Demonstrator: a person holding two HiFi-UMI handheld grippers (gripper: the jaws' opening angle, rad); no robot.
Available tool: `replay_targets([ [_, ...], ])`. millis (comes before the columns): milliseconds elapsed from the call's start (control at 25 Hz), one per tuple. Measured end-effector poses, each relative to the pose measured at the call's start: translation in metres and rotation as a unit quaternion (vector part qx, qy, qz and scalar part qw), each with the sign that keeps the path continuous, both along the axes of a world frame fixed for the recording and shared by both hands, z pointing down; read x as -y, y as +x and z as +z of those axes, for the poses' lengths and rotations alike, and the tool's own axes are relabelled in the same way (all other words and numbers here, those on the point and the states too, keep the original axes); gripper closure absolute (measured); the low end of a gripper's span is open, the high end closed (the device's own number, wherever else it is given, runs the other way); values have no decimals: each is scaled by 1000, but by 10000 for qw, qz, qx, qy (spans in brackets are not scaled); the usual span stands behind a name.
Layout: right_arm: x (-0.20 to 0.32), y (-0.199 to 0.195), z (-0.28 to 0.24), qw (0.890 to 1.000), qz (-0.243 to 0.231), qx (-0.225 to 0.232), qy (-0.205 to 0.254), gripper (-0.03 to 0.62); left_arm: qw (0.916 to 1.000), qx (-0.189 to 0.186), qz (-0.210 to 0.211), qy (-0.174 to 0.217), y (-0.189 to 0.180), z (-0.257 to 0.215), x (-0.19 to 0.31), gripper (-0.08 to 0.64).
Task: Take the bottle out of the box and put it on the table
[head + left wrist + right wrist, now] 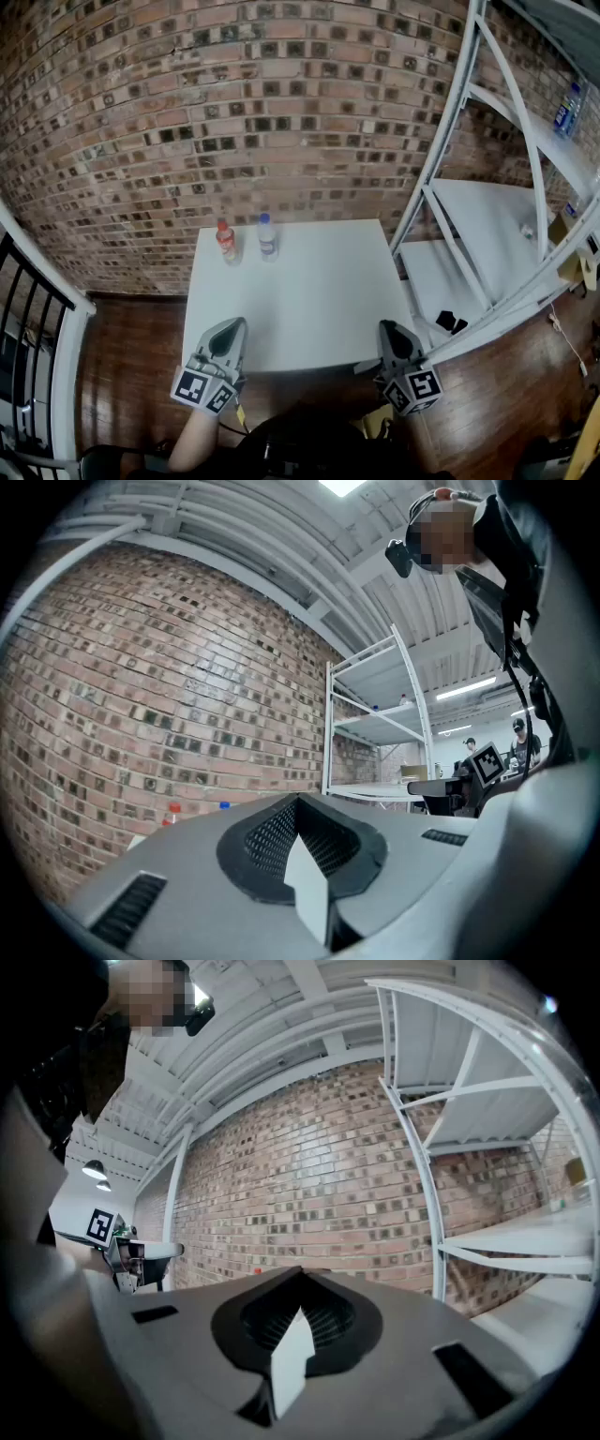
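Two bottles stand upright on the far left part of the white table (309,309): one with a red cap and orange label (226,242), one clear with a blue cap (267,236). No box is in view. My left gripper (231,330) hovers over the table's near left edge, shut and empty. My right gripper (393,331) is at the near right edge, also shut and empty. In the left gripper view the jaws (298,801) meet, and the red cap (172,808) and the blue cap (224,805) peek over them. The right gripper's jaws (300,1274) are together too.
A brick wall (234,112) rises behind the table. A white shelving rack (487,234) stands close on the right, with a small dark object (451,322) on a low shelf. A black railing (28,309) is at the left. The floor (122,347) is wooden.
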State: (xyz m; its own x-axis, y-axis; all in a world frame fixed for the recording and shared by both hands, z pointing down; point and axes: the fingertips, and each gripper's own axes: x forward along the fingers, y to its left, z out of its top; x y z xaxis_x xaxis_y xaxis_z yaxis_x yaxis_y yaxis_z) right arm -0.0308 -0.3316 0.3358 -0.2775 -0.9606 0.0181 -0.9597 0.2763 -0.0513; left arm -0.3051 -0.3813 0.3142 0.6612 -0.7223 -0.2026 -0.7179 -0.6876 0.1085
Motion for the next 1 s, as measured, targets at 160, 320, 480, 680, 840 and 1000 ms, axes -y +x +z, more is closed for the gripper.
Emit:
replay_targets([
  [160,-19,21,1,9989,458,31,-106,591,9993,1,363,-14,16,0,-2,558],
  [320,-47,42,3,9950,992,105,-101,591,9974,-18,717,-26,32,1,1,558],
  [480,-88,61,8,9863,1636,158,-168,591,9922,-40,1246,-87,58,8,3,558],
  [680,-147,77,15,9689,2456,233,-213,591,9794,-74,2014,-133,100,18,-7,558],
  [840,-192,89,16,9543,2972,239,-194,591,9658,-108,2590,-65,139,12,-24,558],
  [1000,-234,101,12,9373,3471,285,-94,591,9466,-92,3223,17,179,3,-54,558],
])
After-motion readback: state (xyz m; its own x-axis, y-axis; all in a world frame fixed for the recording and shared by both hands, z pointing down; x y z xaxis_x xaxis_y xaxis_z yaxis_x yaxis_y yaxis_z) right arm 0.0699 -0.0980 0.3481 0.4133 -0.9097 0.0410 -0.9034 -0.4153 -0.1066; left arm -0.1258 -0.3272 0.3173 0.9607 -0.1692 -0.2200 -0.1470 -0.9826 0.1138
